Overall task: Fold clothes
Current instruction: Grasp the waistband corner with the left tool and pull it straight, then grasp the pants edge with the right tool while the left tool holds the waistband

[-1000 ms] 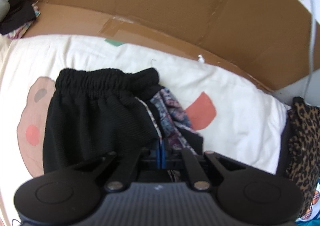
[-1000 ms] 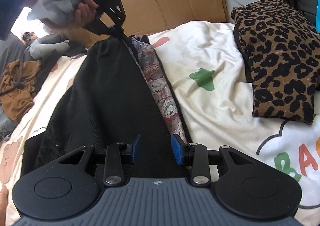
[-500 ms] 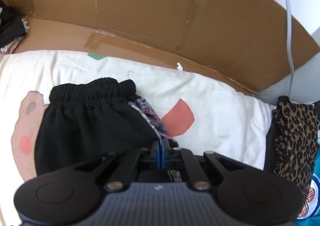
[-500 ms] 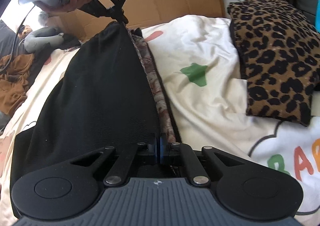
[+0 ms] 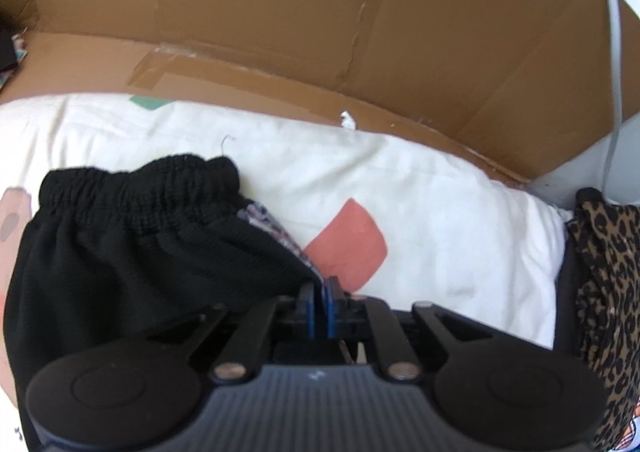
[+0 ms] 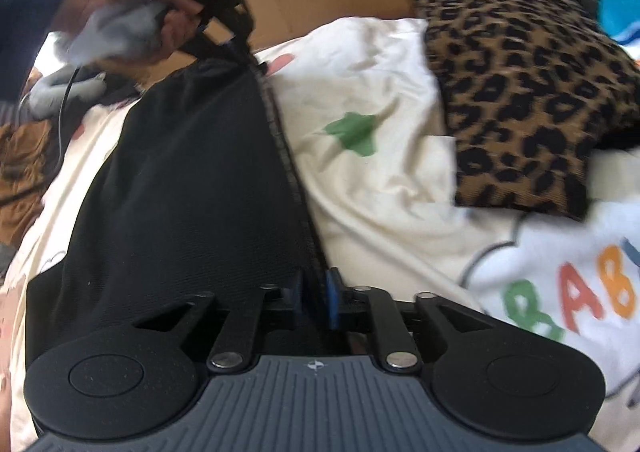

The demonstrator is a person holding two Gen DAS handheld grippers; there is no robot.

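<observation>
Black shorts (image 5: pixel 120 252) lay on a white bed (image 5: pixel 420 204) printed with coloured shapes, the elastic waistband toward an opened cardboard box (image 5: pixel 320 20) that stood at the bed's far edge; nothing showed inside the box. The left claw (image 5: pixel 320 304) was clamped on one edge of the shorts, beside a strip of patterned lining (image 5: pixel 276 228). The right claw (image 6: pixel 316 296) was pinched on the same edge at the other end (image 6: pixel 180 192). A hand (image 6: pixel 132 16) gripped the left tool. A leopard-print cloth (image 6: pixel 532 84) lay folded on the bed, apart from the shorts.
</observation>
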